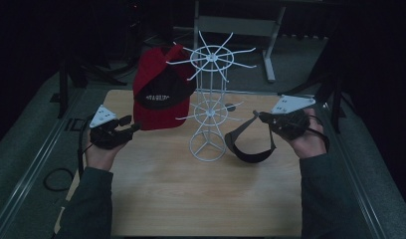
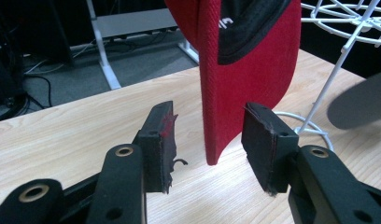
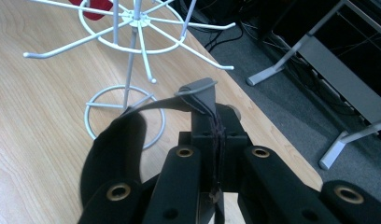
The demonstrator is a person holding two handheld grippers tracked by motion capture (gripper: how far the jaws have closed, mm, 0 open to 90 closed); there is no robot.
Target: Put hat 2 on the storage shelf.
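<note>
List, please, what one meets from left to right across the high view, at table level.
left gripper → red cap → white wire rack → dark visor → right gripper

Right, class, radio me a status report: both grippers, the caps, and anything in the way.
Left gripper open, fingers either side of red cap brim. Right gripper shut on dark visor. White wire rack stands between them.
</note>
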